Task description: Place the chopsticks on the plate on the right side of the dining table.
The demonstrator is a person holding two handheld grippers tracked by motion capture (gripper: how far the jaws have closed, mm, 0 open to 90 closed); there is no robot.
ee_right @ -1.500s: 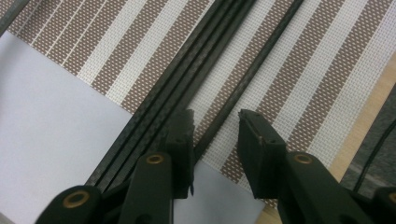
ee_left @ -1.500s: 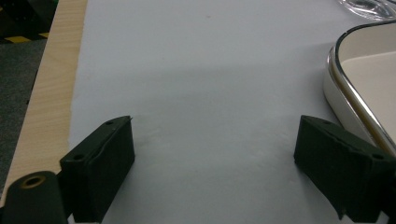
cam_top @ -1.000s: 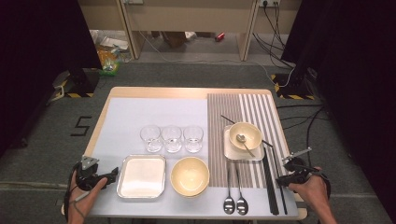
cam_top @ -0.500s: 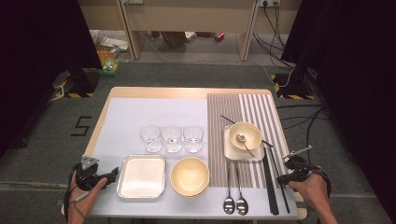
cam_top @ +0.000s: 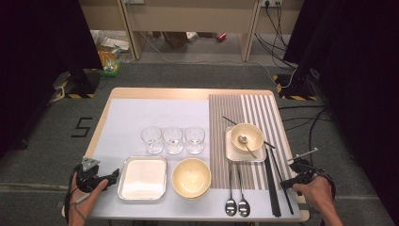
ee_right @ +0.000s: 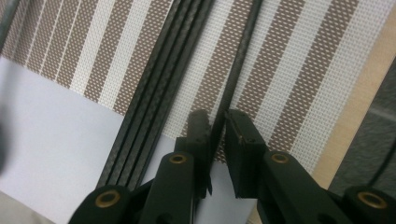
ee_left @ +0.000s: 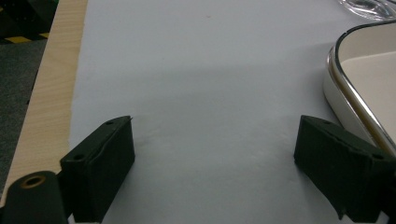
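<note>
Your right gripper [ee_right: 217, 123] pinches a thin black chopstick [ee_right: 240, 56] lying on the brown-and-white striped woven placemat [ee_right: 289, 79] beside three other black chopsticks [ee_right: 156, 88], while your left gripper [ee_left: 212, 163] rests wide open on the pale blue mat [ee_left: 205, 70] beside the silver-rimmed rectangular tray [ee_left: 359, 88].

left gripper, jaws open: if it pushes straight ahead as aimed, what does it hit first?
Probably nothing soon: the left gripper points along bare pale-blue mat. The white metal-rimmed tray lies off its right-hand jaw and may just be grazed; depth is unclear.
</note>
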